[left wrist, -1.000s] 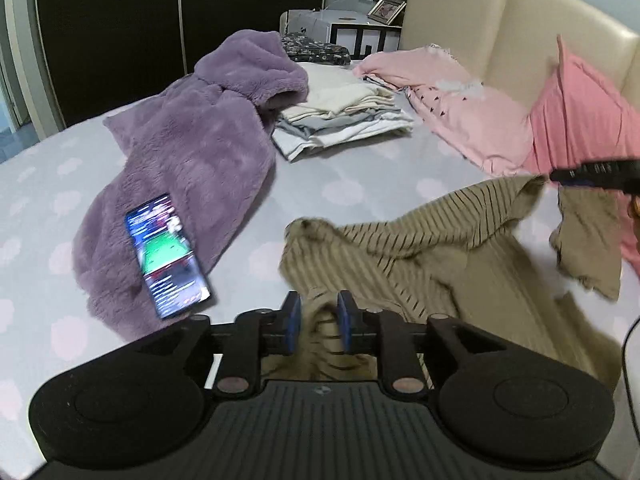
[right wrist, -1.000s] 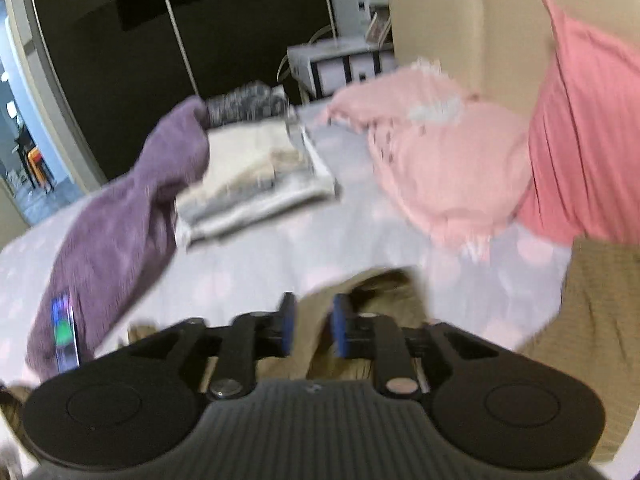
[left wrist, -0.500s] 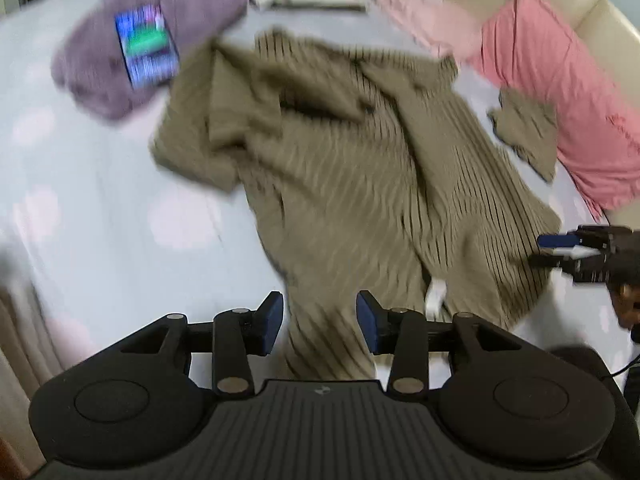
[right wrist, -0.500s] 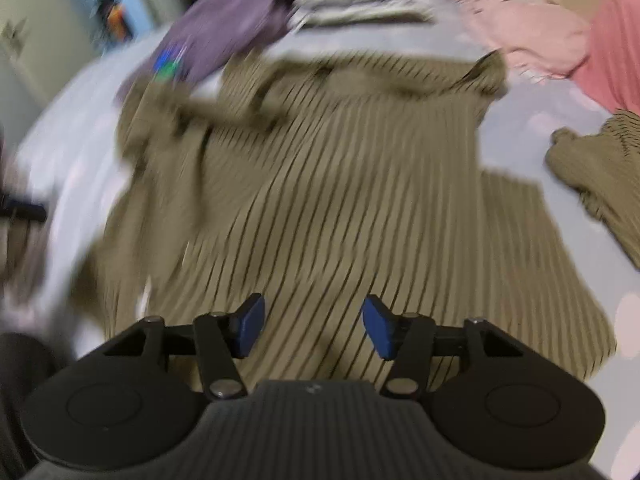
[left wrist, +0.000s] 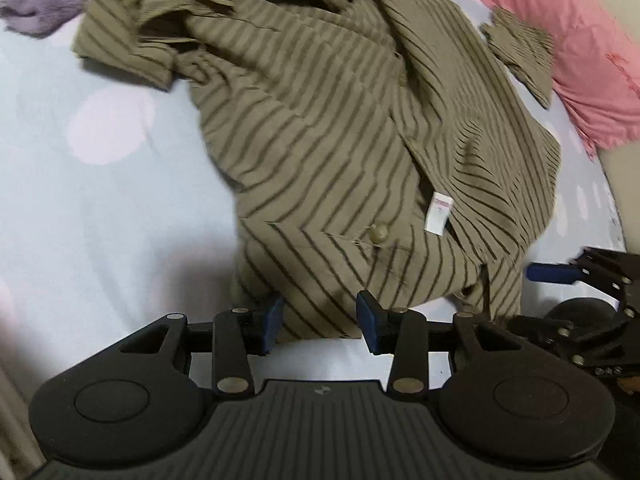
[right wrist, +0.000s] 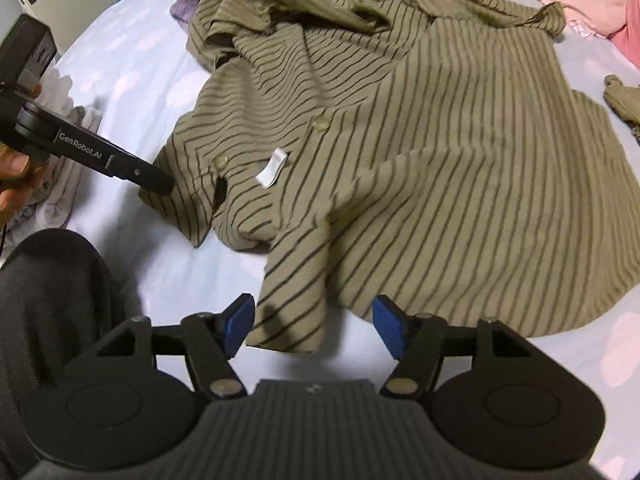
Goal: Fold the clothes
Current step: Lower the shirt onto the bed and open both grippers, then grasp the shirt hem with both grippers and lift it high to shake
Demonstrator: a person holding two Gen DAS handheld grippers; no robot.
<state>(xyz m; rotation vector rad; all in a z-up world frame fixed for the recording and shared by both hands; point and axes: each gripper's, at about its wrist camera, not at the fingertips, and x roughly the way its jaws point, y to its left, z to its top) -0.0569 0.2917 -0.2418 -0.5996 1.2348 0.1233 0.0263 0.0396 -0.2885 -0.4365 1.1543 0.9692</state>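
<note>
My left gripper [left wrist: 318,322] and right gripper [right wrist: 313,328] hang released over the hem of the striped shirt [right wrist: 420,152], spread rumpled on the bed [left wrist: 100,184]; the jaws have just been opening, hem between them but not pinched. Its far sleeve bunches under folds, and the purple robe [left wrist: 34,8] is cut off at the edge.

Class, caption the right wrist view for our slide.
Open right gripper over the hem of a striped olive shirt spread on the bed.

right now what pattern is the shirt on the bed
Olive with thin dark stripes; the shirt shows best in the right wrist view.
</note>
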